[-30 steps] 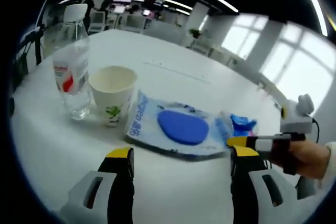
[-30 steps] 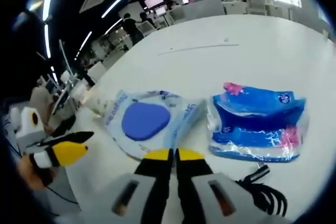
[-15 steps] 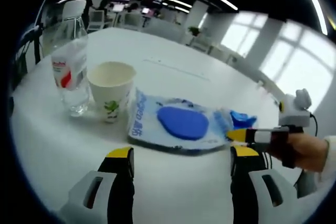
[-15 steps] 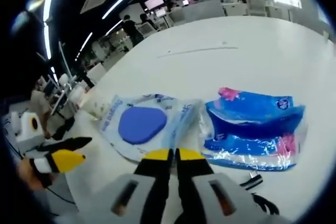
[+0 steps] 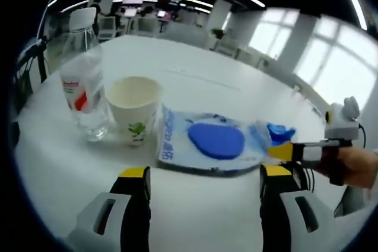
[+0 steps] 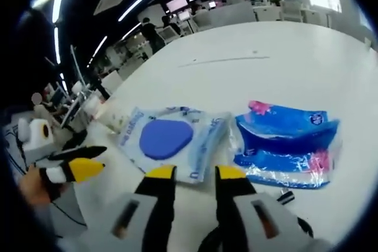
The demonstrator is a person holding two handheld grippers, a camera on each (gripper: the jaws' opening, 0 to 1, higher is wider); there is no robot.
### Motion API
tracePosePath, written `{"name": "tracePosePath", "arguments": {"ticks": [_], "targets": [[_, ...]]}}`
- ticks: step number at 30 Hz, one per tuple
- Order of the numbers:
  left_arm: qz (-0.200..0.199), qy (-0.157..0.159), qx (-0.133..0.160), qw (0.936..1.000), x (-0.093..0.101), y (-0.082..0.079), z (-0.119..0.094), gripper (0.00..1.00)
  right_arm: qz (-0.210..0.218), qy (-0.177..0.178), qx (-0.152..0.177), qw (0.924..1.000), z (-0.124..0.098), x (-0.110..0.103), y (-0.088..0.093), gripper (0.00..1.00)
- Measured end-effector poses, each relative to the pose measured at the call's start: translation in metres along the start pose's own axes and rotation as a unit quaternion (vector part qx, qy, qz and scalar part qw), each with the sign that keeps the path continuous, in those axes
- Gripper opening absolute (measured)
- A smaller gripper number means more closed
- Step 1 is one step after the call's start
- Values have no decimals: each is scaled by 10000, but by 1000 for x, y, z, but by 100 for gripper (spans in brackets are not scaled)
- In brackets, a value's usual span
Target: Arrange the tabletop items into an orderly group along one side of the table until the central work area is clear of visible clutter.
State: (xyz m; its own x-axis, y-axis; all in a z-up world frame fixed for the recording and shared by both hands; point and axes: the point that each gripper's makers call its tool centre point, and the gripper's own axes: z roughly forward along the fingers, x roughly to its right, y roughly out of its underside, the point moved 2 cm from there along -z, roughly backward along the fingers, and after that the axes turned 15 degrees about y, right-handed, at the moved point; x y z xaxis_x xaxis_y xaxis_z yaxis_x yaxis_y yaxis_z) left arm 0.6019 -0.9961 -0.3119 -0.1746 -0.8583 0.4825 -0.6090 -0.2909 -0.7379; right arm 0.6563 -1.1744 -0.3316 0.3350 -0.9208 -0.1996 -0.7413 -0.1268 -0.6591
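White worktop carries a short row: a clear water bottle, a paper cup just beside it, then a flat wipes pack with a blue lid, lying just beside the cup. Seen from the right gripper view, the pack lies next to a blue tissue packet, their edges close or touching; I cannot tell which. A dark cable pokes out near the packet's near edge.

The left tongs hang above the near edge of the worktop with their jaws wide apart and nothing between them, lined up roughly on the wipes pack. They also come into the right gripper view as a yellow tip off to one side. The right tongs have a small gap between their yellow tips, nothing gripped, and sit right at the pack's near corner. In the left gripper view they reach in from the side, level with the pack's far end, a hand behind them.

My guess is that the soft packs are being nudged up against the cup and bottle, so that everything lines one side. The tissue packet and cable look like what is left to bring in.
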Motion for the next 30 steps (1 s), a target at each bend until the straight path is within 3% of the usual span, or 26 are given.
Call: {"name": "tracePosePath", "arguments": {"ticks": [4, 12, 17, 26, 30], "targets": [[69, -24, 63, 10000, -8, -9, -4, 73, -74, -88, 150, 9998, -17, -1, 4, 26], [287, -45, -207, 9994, -26, -2, -23, 79, -283, -119, 501, 9983, -47, 2, 14, 32], [373, 11, -242, 9990, -36, -5, -37, 84, -103, 191, 630, 9978, -65, 12, 16, 45], [655, 154, -447, 9967, -51, 2, -66, 87, 177, 648, 936, 9933, -97, 31, 29, 57], [717, 272, -476, 9959, -53, 2, -78, 88, 269, 840, 915, 9919, -108, 38, 41, 60]]}}
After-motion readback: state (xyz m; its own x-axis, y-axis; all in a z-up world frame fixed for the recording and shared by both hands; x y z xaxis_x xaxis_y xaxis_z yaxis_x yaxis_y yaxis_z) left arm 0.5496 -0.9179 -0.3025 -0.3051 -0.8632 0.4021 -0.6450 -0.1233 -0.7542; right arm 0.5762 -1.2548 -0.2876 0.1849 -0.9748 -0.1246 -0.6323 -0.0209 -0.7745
